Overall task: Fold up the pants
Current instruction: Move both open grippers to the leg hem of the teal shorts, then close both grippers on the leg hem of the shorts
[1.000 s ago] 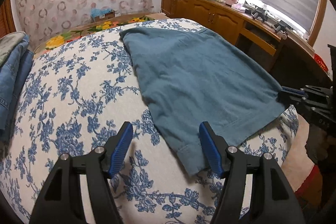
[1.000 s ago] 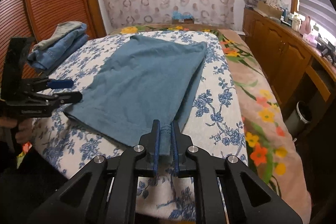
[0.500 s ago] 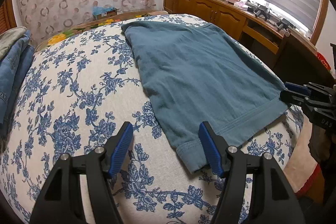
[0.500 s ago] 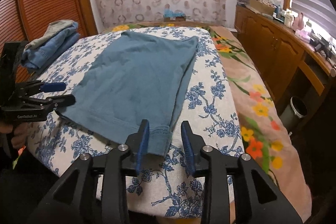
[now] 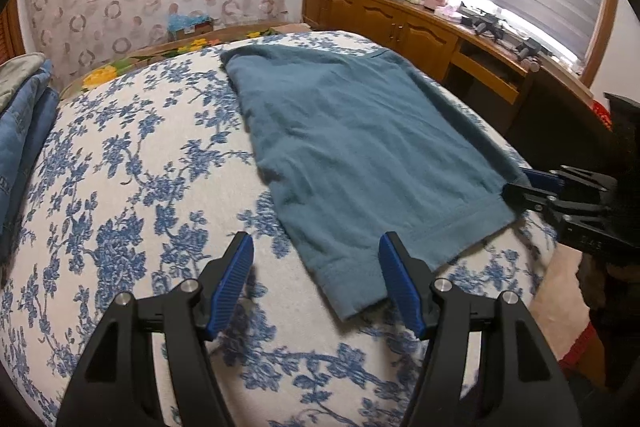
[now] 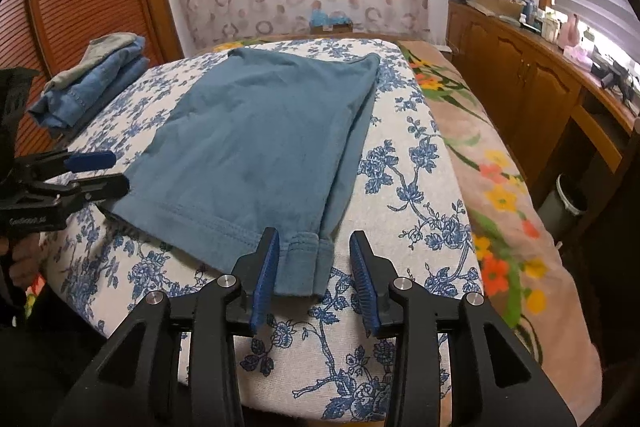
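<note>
The teal-blue pants (image 5: 360, 147) lie flat and folded lengthwise on the blue-flowered bed cover (image 5: 140, 187); they also show in the right wrist view (image 6: 256, 147). My left gripper (image 5: 316, 279) is open, its jaws wide at the near left hem corner, holding nothing. My right gripper (image 6: 314, 275) is open, its jaws on either side of the near right hem corner, which lies on the cover. The left gripper shows at the left edge of the right wrist view (image 6: 96, 171). The right gripper shows at the right edge of the left wrist view (image 5: 532, 187).
A stack of folded jeans (image 6: 92, 79) lies at the bed's far left. A wooden sideboard (image 6: 520, 75) with clutter runs along the right under the window. An orange-flowered blanket (image 6: 500, 187) covers the bed's right side. A bin (image 6: 564, 203) stands on the floor.
My right gripper has opened and let go of the hem corner, which now lies on the cover. Both grippers have drawn back slightly. The left stayed open.
</note>
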A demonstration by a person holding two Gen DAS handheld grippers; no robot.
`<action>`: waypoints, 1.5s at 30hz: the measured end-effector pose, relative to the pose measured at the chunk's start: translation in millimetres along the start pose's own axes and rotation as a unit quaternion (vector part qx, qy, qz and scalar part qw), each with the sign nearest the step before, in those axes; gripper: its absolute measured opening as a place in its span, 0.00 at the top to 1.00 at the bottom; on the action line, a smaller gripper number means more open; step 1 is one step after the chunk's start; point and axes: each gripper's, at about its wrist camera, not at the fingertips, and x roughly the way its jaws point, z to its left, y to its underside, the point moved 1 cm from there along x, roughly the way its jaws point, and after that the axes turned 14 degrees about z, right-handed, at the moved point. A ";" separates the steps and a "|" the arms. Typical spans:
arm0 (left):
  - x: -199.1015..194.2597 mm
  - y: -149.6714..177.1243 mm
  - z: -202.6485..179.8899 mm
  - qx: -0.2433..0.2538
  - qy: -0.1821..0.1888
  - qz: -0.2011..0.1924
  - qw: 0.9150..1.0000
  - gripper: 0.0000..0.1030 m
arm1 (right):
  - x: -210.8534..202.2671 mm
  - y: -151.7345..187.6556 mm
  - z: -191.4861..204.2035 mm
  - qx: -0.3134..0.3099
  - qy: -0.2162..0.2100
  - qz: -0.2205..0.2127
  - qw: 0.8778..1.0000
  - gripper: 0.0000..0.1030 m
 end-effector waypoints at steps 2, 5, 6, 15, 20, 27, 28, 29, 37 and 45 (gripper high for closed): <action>0.2 1.3 -3.5 0.006 0.003 0.001 1.000 0.37 | 0.0 0.5 0.8 0.002 -0.004 0.001 1.000 0.65; 4.0 3.1 -4.8 0.007 0.007 0.007 1.000 0.37 | 0.3 0.7 3.0 0.000 -0.020 0.004 1.000 0.64; 5.3 3.7 -4.3 0.006 0.011 0.009 1.000 0.37 | 1.4 0.9 4.5 -0.002 -0.025 0.005 1.000 0.64; 5.6 12.5 -1.9 -0.004 0.029 0.005 1.000 0.37 | 2.6 1.1 -0.6 0.004 -0.036 0.000 0.999 0.64; 3.2 15.8 -5.0 -0.002 0.044 0.000 0.999 0.50 | 2.9 1.2 -1.9 0.014 -0.041 -0.004 0.999 0.63; 2.2 17.2 -10.8 0.002 0.053 -0.002 0.999 0.62 | 2.8 1.8 0.1 0.016 -0.047 -0.004 0.999 0.70; 2.3 16.9 -10.5 0.001 0.053 -0.002 0.999 0.62 | 2.3 2.2 0.8 0.016 -0.049 -0.004 0.999 0.73; 2.3 16.7 -11.0 0.001 0.052 -0.002 0.999 0.62 | 1.7 2.6 1.1 0.015 -0.049 -0.005 0.999 0.75; 0.8 13.0 -13.6 0.010 0.050 -0.015 0.999 0.83 | -1.8 2.1 2.3 0.006 -0.063 -0.013 0.998 0.91; -24.7 5.8 -19.4 0.028 0.049 -0.045 0.997 0.92 | -20.2 -7.9 2.6 0.006 -0.081 -0.043 0.996 0.92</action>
